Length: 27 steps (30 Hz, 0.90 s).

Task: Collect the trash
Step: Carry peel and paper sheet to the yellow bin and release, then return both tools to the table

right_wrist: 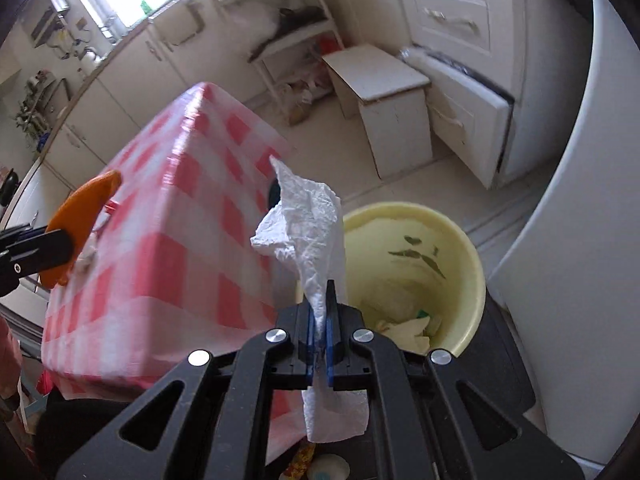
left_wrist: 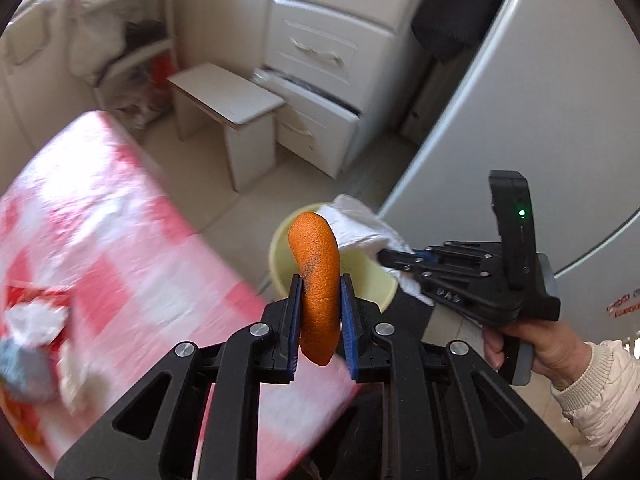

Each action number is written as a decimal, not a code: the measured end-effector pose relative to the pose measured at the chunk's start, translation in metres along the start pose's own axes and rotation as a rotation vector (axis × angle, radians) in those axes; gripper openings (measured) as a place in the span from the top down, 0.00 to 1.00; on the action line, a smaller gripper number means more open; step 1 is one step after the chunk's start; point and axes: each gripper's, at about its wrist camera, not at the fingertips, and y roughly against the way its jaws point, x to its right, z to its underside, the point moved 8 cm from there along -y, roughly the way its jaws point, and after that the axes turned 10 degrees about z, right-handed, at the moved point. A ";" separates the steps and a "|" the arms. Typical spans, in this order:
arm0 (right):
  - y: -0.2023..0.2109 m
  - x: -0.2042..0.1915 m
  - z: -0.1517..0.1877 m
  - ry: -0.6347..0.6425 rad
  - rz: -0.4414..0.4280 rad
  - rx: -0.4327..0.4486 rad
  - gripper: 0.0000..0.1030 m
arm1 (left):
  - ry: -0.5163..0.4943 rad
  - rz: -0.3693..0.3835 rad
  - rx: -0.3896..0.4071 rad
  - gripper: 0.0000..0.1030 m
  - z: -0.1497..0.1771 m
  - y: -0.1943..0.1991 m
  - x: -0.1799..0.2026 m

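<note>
My left gripper (left_wrist: 320, 280) is shut on a curved orange peel (left_wrist: 318, 280), held in the air over the table edge, just before a pale yellow bin (left_wrist: 280, 252) on the floor. My right gripper (right_wrist: 320, 286) is shut on a crumpled white tissue (right_wrist: 308, 216) and holds it beside the bin (right_wrist: 460, 240), which has paper scraps inside. The right gripper (left_wrist: 390, 258) with the tissue (left_wrist: 360, 228) also shows in the left wrist view, over the bin's rim. The left gripper (right_wrist: 64, 238) with the peel (right_wrist: 80, 216) shows at the left of the right wrist view.
A table with a pink and white checked cloth (left_wrist: 100, 220) holds more wrappers and paper (left_wrist: 36, 340) at its left. A white stool (left_wrist: 236, 108), a white drawer unit (left_wrist: 328, 52) with an open drawer and a grey fridge (left_wrist: 540, 120) stand around the bin.
</note>
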 end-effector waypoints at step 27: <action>0.183 -0.119 -0.047 -0.073 -0.306 0.446 0.23 | 0.324 -0.397 0.365 0.19 0.106 0.176 -0.069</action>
